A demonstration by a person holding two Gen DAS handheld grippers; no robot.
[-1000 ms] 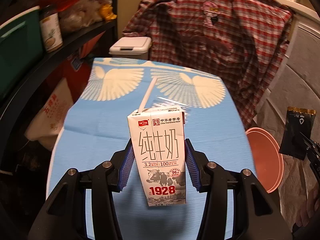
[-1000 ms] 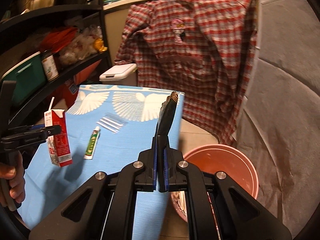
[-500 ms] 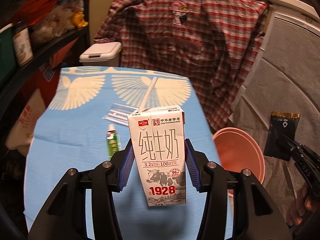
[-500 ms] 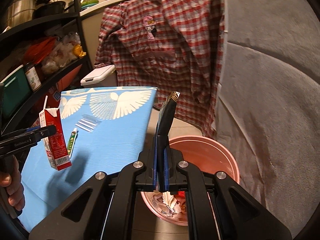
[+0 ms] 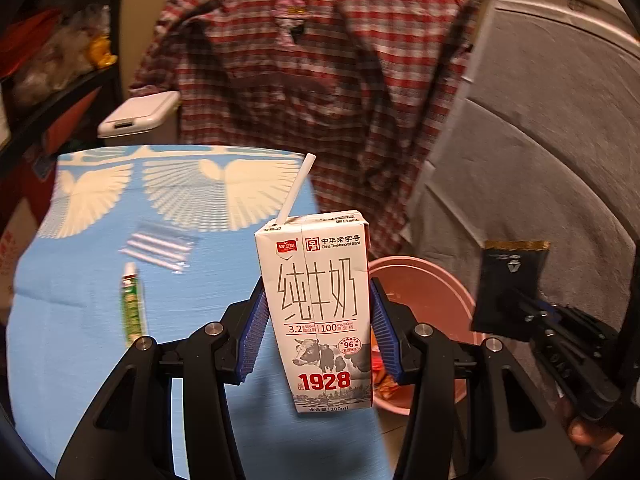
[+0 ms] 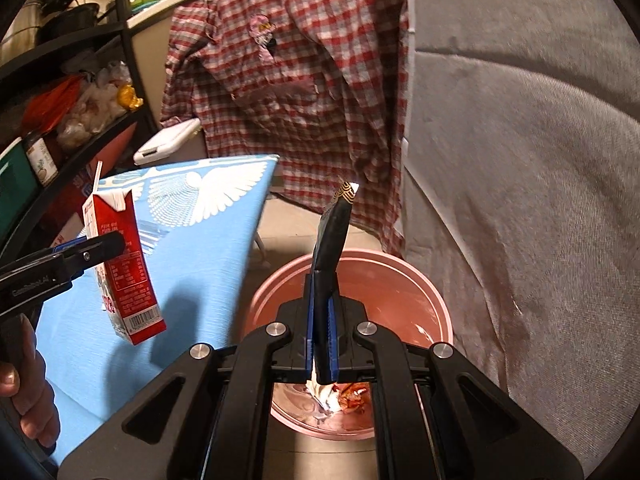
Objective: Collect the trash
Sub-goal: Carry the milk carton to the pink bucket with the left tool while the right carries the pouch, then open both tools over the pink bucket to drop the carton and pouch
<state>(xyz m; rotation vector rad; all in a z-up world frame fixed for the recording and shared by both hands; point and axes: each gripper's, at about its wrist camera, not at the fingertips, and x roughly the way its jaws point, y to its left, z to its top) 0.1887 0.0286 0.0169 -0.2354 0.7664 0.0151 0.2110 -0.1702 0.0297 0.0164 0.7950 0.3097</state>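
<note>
Starting from the far side away from the pink bin [image 6: 436,304], a small green tube [image 5: 131,307] and a clear packet of straws [image 5: 159,245] were seen lying on the blue cloth [image 5: 80,340]. They were well apart from the bin and had not been picked up yet.

Closer to the bin, a milk carton [image 5: 322,308] with a white straw [image 5: 297,188] was held up off the cloth by the left gripper [image 5: 318,330]. Its blue pads were set about half apart and pressed on both sides of the carton. The carton had not been carried over the bin yet; it hung near the cloth's edge beside the bin.

Over the bin, a black wrapper [image 6: 332,240] was pinched by the right gripper [image 6: 321,344], whose pads were squeezed almost fully together on it. The wrapper had not been let go.

Some scraps [image 6: 344,394] were already seen at the bottom of the bin. So the job was judged to be partly done: two things were on their way to the bin, and two were left on the cloth.

The tube and the straw packet were shown only in the left wrist view. The scraps on the bin's floor were shown more clearly in the right wrist view, as were the carton's red side and the hand [image 6: 28,380] behind the left gripper.
</note>
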